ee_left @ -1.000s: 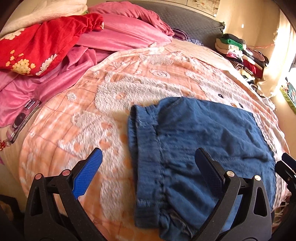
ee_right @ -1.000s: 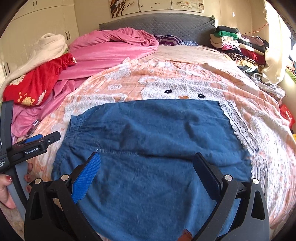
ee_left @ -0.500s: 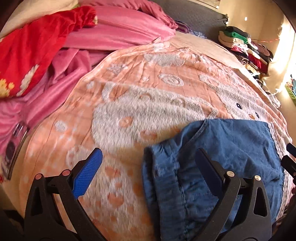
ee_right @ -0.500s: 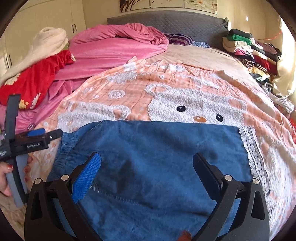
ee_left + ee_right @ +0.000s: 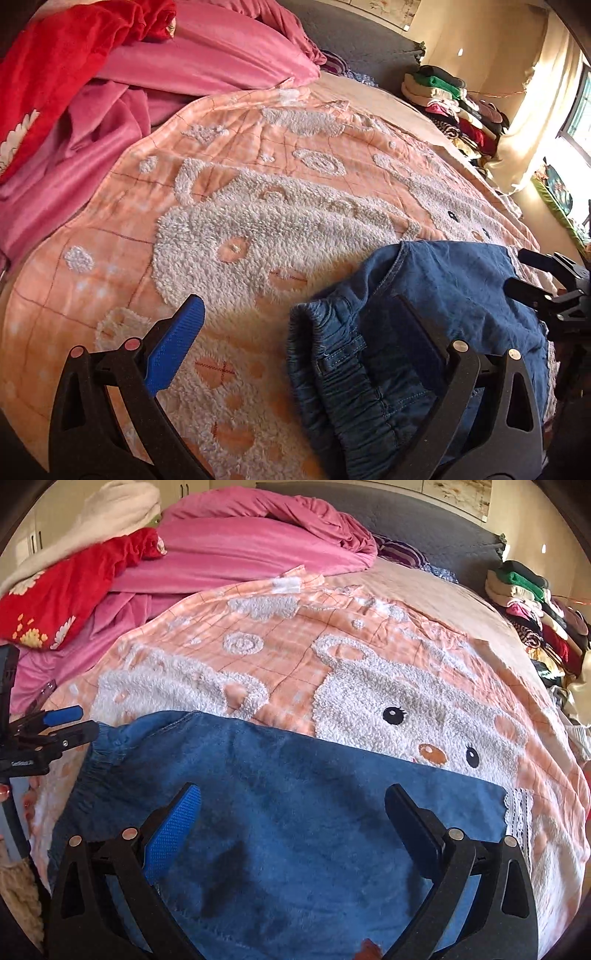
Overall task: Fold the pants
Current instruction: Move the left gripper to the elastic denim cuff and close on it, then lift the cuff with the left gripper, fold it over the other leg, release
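Warm daylight enters from a window (image 5: 576,122) at 2 o'clock, with glare on the curtain (image 5: 532,110). Soft shadows fall toward 7 o'clock. Strong fisheye curvature, dark corner vignetting; slight motion blur near the edges.

One label only: small white lettering on the black body of the left gripper (image 5: 70,725), seen from right wrist cam (too blurred to read). No other text/nos.
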Tool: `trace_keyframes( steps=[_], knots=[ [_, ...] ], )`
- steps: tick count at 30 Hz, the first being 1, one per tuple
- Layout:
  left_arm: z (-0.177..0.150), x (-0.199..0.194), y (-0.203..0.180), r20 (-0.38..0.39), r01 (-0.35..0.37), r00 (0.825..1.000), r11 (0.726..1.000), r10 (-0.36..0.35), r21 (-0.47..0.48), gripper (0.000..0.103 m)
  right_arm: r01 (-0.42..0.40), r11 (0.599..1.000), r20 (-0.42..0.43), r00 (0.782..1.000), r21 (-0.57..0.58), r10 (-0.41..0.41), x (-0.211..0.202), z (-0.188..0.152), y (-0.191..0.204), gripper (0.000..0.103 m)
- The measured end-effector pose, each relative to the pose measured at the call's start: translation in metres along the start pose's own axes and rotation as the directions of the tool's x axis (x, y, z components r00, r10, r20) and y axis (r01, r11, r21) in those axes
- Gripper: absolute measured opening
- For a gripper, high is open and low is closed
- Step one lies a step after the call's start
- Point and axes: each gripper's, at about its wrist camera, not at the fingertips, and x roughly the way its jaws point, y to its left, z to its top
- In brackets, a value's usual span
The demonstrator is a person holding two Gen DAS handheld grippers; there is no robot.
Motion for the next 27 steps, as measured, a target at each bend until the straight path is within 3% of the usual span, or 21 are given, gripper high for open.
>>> trace_keyframes(
  steps=[6, 8, 10, 13, 15, 19, 21, 22, 25, 27],
  knots=[
    [-0.002, 0.004, -0.002, 0.004, 0.044, 0.999, 0.998, -0.044, 0.034, 0.091, -0.028, 0.999, -0.032, 0.999, -0.018, 0.027, 0.02, 0.006, 0.0, 0.099],
    [-0.003, 0.009, -0.002, -0.011, 0.08, 0.997, 0.996, -0.08, 0.032, 0.081, -0.025, 0.999, -0.045, 0.999, -0.043, 0.023, 0.027, 0.01, 0.002, 0.099],
    [-0.005, 0.014, -0.002, -0.025, 0.087, 0.996, 0.996, -0.086, 0.03, 0.08, -0.032, 0.997, -0.06, 0.998, -0.066, 0.028, 0.034, 0.013, 0.004, 0.099],
    [-0.007, 0.024, -0.002, -0.037, 0.036, 0.999, 0.999, -0.034, 0.04, 0.08, -0.036, 0.993, -0.086, 0.996, -0.113, 0.027, 0.046, 0.02, 0.007, 0.099],
    [-0.008, 0.034, -0.001, -0.043, -0.038, 0.998, 0.998, 0.04, 0.044, 0.08, -0.031, 0.989, -0.109, 0.994, -0.142, 0.015, 0.055, 0.024, 0.009, 0.099],
    [-0.009, 0.045, -0.006, -0.061, -0.04, 0.997, 0.997, 0.044, 0.068, 0.08, -0.033, 0.981, -0.118, 0.993, -0.193, 0.01, 0.065, 0.03, 0.011, 0.099],
    [-0.007, 0.045, -0.007, -0.056, -0.005, 0.998, 0.998, 0.009, 0.061, 0.064, -0.039, 0.976, -0.117, 0.993, -0.216, 0.014, 0.07, 0.034, 0.012, 0.099],
    [-0.006, 0.046, -0.007, -0.056, 0.02, 0.998, 0.999, -0.017, 0.044, 0.049, -0.043, 0.973, -0.118, 0.993, -0.226, 0.017, 0.072, 0.035, 0.013, 0.099],
    [-0.004, 0.044, 0.0, -0.048, 0.086, 0.995, 0.996, -0.087, -0.033, 0.03, -0.069, 0.969, -0.12, 0.992, -0.238, 0.041, 0.075, 0.039, 0.013, 0.099],
    [-0.004, 0.041, 0.003, -0.04, 0.154, 0.987, 0.984, -0.158, -0.093, 0.028, -0.1, 0.962, -0.126, 0.99, -0.253, 0.069, 0.076, 0.041, 0.013, 0.098]
  ],
)
